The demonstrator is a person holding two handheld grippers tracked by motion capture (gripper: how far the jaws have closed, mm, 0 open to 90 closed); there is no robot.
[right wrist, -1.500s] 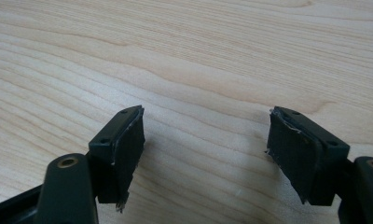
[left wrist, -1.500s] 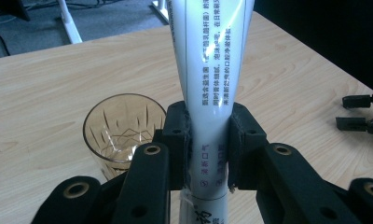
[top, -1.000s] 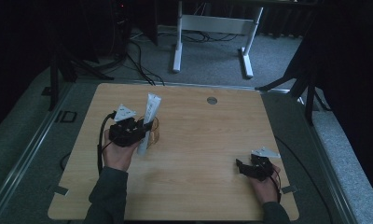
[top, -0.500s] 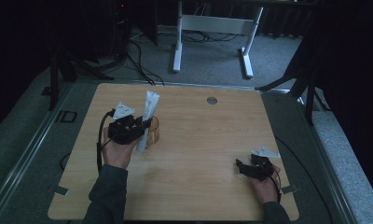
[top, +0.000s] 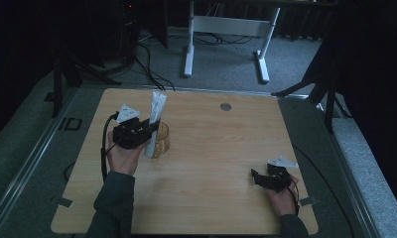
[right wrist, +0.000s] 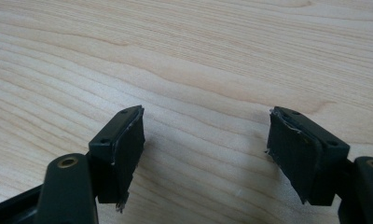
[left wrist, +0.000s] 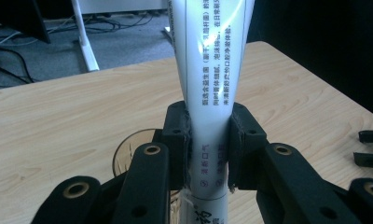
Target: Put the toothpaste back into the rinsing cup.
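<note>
My left gripper (top: 148, 133) (left wrist: 207, 151) is shut on a white toothpaste tube (top: 155, 119) (left wrist: 212, 70) printed with small text. The tube stands nearly upright with its flat crimped end on top. Its lower end hangs beside or over a clear amber glass cup (top: 161, 140) (left wrist: 128, 151) on the wooden table (top: 216, 148); whether it is inside the cup I cannot tell. Near the table's front right my right gripper (top: 255, 177) (right wrist: 205, 154) rests open, with bare wood between its pads.
A small round grommet (top: 226, 106) sits near the table's far edge. Beyond the table stand a white desk frame (top: 226, 29) and floor cables (top: 147, 59). My right gripper's jaw tips (left wrist: 371, 147) show at the edge of the left gripper view.
The left hand has shifted slightly with the tube, uncovering the amber cup that now shows just right of the gripper. The right hand has stayed put.
</note>
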